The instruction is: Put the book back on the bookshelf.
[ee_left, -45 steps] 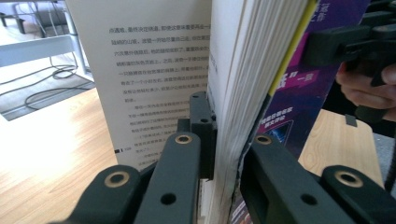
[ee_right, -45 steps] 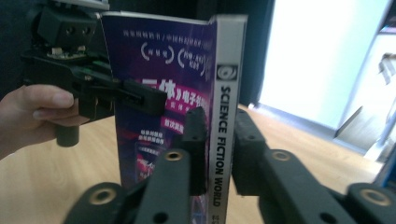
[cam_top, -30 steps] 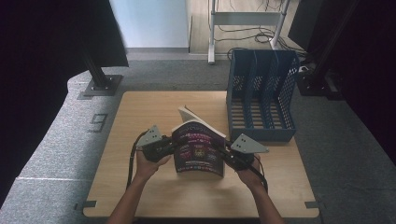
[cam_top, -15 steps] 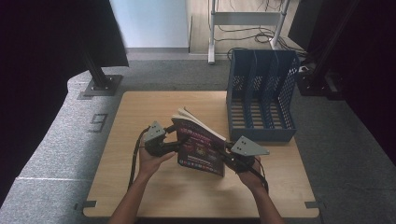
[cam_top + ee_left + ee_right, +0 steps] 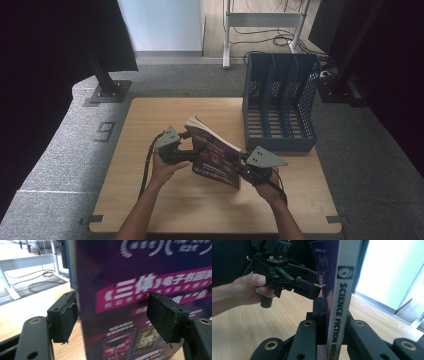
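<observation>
A magazine (image 5: 216, 157) is standing upright on its edge on the counter (image 5: 150, 120), the right tongs (image 5: 242, 169) clamping its spine to steady it while the left tongs (image 5: 189, 155), just opening, are gaping wide around its cover, the blue file rack (image 5: 280, 102) waiting nearby

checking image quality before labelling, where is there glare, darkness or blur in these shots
High view: both side edges fall into black, while the table is evenly lit. Left gripper view: the book cover is soft and slightly blurred up close, its jaws sharper. Right gripper view: the window behind is blown out white, the spine lettering crisp.
</observation>
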{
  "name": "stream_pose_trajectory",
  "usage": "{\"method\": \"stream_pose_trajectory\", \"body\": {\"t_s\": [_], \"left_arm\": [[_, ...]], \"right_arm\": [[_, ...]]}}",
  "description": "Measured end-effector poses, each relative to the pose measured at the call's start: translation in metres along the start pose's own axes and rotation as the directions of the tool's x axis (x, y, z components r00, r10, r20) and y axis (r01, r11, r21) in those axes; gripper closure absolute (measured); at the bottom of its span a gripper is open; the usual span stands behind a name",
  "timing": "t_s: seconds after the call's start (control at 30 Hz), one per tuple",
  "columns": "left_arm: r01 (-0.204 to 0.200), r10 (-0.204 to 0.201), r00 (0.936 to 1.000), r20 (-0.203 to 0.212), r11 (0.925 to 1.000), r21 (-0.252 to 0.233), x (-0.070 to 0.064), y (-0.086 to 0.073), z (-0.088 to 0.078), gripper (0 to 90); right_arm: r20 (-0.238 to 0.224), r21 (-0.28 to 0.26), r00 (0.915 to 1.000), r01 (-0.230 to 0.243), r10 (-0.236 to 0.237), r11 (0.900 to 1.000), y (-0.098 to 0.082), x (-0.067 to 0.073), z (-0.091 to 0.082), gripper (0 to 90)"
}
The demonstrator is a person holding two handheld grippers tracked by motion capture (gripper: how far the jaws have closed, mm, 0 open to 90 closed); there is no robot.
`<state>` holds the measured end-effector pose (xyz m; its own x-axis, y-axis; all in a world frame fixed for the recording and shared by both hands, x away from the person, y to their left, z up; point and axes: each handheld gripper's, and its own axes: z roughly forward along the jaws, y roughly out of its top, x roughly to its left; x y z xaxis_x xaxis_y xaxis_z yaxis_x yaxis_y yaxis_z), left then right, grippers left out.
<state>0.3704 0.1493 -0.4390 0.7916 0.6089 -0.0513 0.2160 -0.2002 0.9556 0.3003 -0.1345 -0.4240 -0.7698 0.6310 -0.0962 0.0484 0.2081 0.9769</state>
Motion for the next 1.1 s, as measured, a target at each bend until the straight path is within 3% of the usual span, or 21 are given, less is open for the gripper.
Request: {"method": "stream_pose_trajectory", "body": {"t_s": [0.13, 0.3, 0.53, 0.67, 1.1], "left_arm": [[0.025, -0.025, 0.9996, 0.016, 0.9997, -0.002, 0.002, 0.0, -0.001, 26.0], [0.017, -0.016, 0.9997, 0.018, 0.9998, -0.01, 0.0, 0.001, -0.003, 27.9], [0.014, -0.014, 0.9996, 0.024, 0.9999, -0.008, -0.002, 0.002, -0.005, 28.6], [0.016, -0.016, 0.9996, 0.023, 0.9998, -0.008, -0.002, 0.002, -0.006, 28.7], [0.018, -0.018, 0.9998, -0.008, 0.9992, 0.035, -0.007, -0.005, -0.007, 29.0]], "right_arm": [[-0.013, 0.005, 0.9999, 0.009, -0.009, 1.0, 0.001, 0.001, 0.001, 79.1], [-0.021, 0.021, 0.9998, 0.0, 0.001, 1.0, 0.002, 0.0, 0.007, 72.6], [-0.021, 0.038, 0.9996, -0.017, 0.018, 0.999, 0.007, -0.002, 0.02, 73.7], [-0.033, 0.046, 0.998, -0.052, 0.054, 0.998, 0.009, -0.005, 0.025, 75.7], [0.006, 0.032, 0.9966, -0.082, 0.082, 0.996, 0.007, -0.01, 0.023, 81.2]]}}
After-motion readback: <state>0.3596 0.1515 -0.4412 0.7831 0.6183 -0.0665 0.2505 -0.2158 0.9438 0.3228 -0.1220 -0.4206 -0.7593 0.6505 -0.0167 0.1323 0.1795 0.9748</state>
